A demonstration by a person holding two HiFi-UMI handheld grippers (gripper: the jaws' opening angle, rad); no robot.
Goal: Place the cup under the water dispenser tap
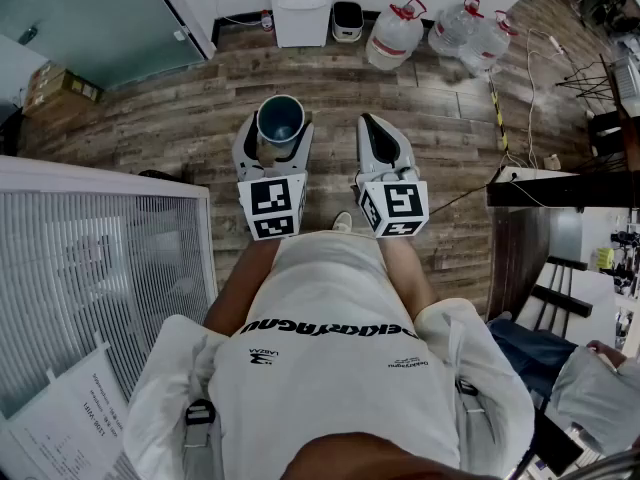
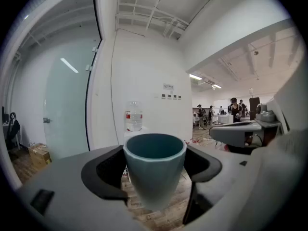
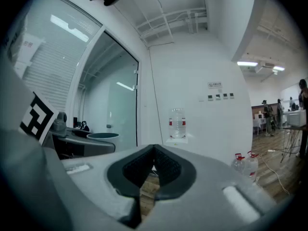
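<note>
The wooden plank floor (image 1: 420, 118) fills most of the head view and runs up to a white wall. A frosted glass partition (image 1: 90, 18) stands at the far left, with a cardboard box (image 1: 60, 86) on the floor near it. The person (image 1: 340, 368), in a white shirt, stands on the floor and holds both tools out in front at about the same height.

Against the far wall stands the white water dispenser (image 1: 301, 13), with a clear bottle (image 2: 134, 115) on top of it. Three large water jugs (image 1: 455, 26) with red caps sit on the floor to its right.

The left hand-held gripper (image 1: 277, 133) points towards the dispenser, nearly level. Its jaws stand wide, and the black pads press on both sides of the cup (image 2: 155, 170). The right hand-held gripper (image 3: 153, 170) is beside the left one, apart from it. Its jaws are brought together and nothing is between them.

The cup is teal and tapered. It is upright with its open mouth upwards, and nothing shows inside it. It is held in the air above the floor, in line with the water dispenser but well apart from it, and is not under the tap.
</note>
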